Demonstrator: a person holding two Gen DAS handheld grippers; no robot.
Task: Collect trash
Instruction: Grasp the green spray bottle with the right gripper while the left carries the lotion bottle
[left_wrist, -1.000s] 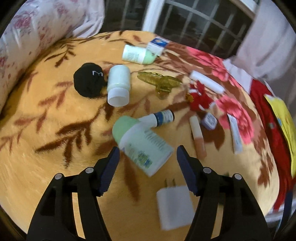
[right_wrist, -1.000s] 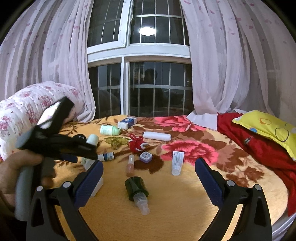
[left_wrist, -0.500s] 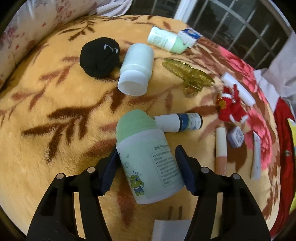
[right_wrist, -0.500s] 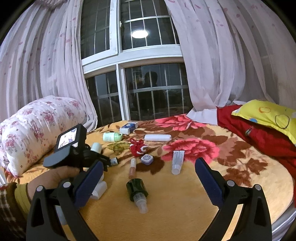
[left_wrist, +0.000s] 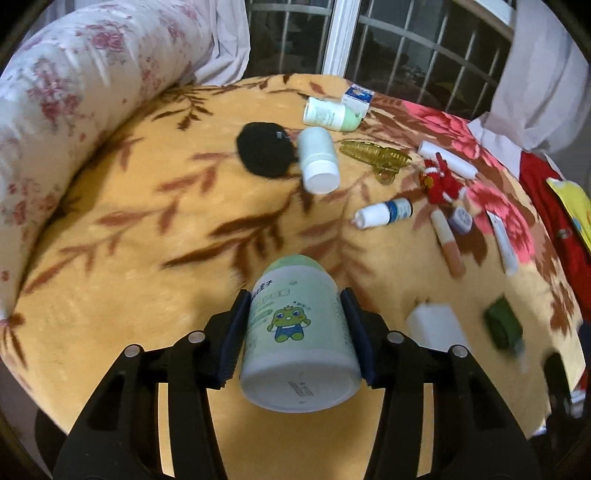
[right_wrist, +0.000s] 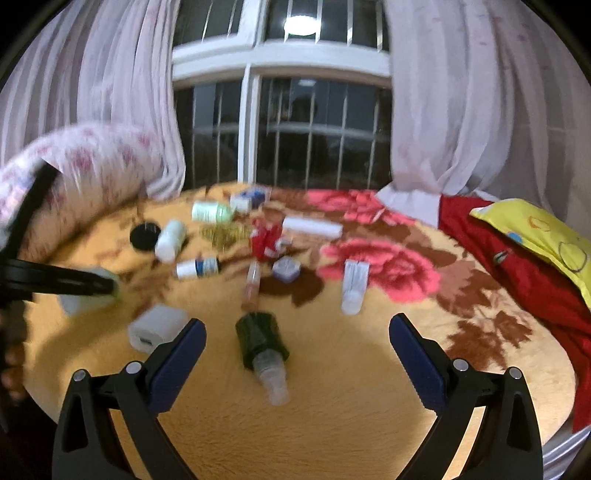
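One item is now secured: the left gripper (left_wrist: 295, 332), closing, clamps the green-capped bottle (left_wrist: 297, 328), which lay loose on the blanket (left_wrist: 147, 258) a second ago. Right gripper (right_wrist: 295, 347) stands open above the dark spray bottle (right_wrist: 260, 338).

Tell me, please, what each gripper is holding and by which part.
The left gripper, jaws closing, clamps the green-capped bottle across its body's sides; the right gripper holds nothing.

The left gripper (left_wrist: 295, 332), its jaws closing, presses both fingers (left_wrist: 236, 332) on a pale green dinosaur-print bottle (left_wrist: 297, 332) above the orange bed blanket (left_wrist: 129, 258), with a white charger (left_wrist: 436, 325) near right and a black sock (left_wrist: 264, 153) far beyond.
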